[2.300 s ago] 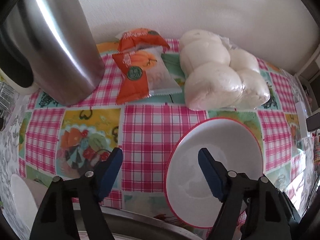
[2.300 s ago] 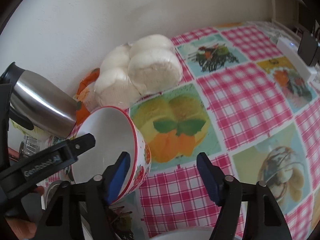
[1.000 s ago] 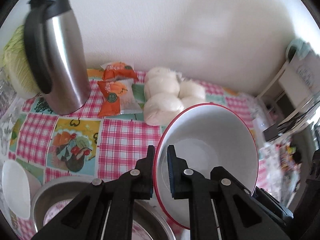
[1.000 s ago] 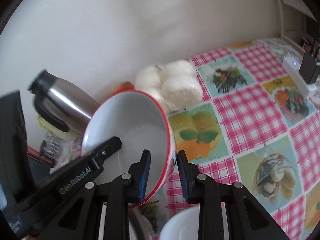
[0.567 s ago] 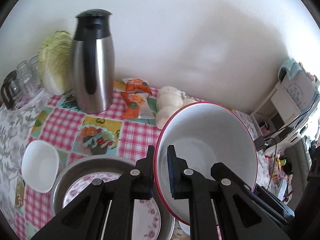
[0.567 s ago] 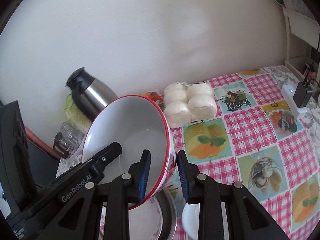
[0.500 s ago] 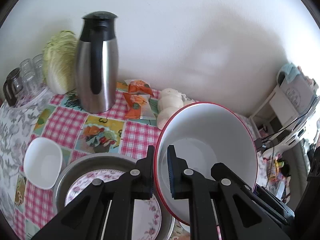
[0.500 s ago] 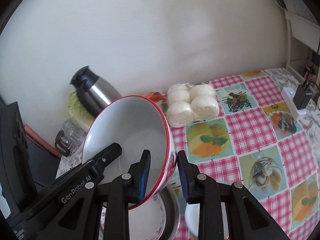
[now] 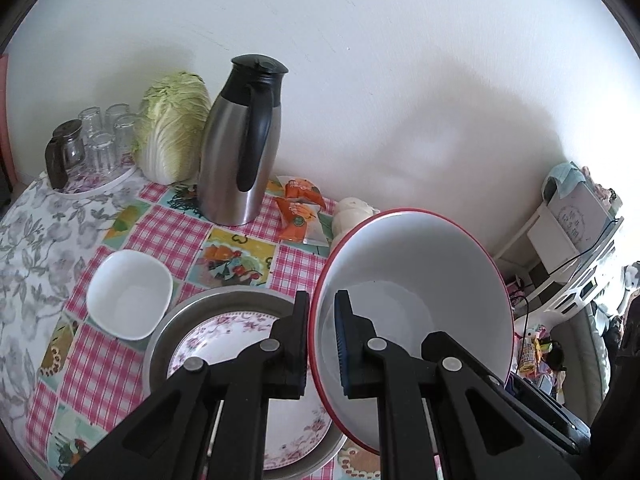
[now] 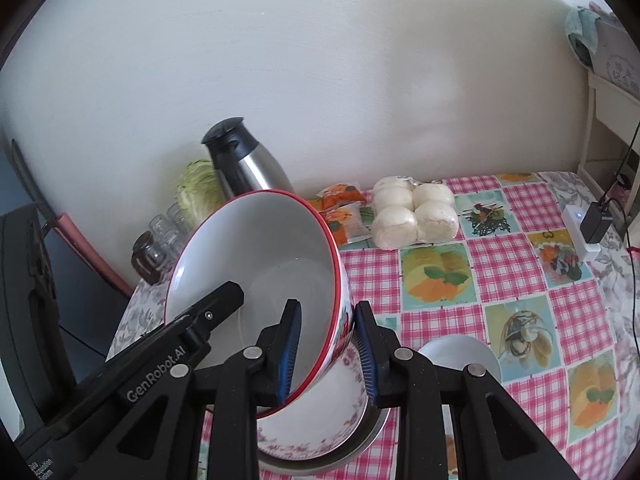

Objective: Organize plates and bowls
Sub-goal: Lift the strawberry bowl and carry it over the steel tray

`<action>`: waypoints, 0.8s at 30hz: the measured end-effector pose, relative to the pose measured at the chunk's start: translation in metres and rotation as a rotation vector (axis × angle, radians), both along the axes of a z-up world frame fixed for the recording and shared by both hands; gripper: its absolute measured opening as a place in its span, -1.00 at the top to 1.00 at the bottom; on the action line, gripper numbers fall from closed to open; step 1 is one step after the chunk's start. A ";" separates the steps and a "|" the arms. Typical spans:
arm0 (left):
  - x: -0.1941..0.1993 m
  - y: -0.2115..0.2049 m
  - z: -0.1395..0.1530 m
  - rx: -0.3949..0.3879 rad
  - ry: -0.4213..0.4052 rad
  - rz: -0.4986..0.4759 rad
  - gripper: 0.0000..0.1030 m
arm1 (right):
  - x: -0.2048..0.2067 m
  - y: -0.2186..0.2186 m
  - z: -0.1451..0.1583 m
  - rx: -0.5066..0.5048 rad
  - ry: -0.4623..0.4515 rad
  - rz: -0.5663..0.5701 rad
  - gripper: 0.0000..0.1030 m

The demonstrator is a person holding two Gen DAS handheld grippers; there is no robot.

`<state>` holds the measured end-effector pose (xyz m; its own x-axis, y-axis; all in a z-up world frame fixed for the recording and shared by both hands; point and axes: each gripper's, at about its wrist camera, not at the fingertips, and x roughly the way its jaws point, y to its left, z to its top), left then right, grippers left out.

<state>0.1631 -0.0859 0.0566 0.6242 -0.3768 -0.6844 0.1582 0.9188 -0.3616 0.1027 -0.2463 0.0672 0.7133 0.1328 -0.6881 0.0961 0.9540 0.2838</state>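
Bowl (image 9: pixel 416 292): red-rimmed, white inside, tilted, held above floral plate (image 9: pixel 224 344)
Left gripper (image 9: pixel 322 344): clamped on bowl's rim
Right gripper (image 10: pixel 328 356): clamped on opposite rim

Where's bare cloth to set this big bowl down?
Widest bare patch of tablecloth: nearer than the steamed buns, stretching to the white power strip. Crowded: metal basin with floral plate, small white bowl beside it, thermos and glasses behind.
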 end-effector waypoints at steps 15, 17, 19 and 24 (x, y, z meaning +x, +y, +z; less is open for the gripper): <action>-0.023 0.023 -0.030 -0.041 0.045 0.027 0.78 | -0.011 0.021 -0.012 -0.023 0.039 0.028 0.42; -0.023 0.025 -0.035 -0.049 0.054 0.030 0.78 | -0.010 0.023 -0.015 -0.027 0.047 0.032 0.42; -0.024 0.026 -0.038 -0.055 0.061 0.032 0.78 | -0.010 0.024 -0.017 -0.030 0.051 0.034 0.42; -0.021 0.030 -0.049 -0.073 0.090 0.035 0.78 | -0.006 0.027 -0.023 -0.034 0.069 0.041 0.42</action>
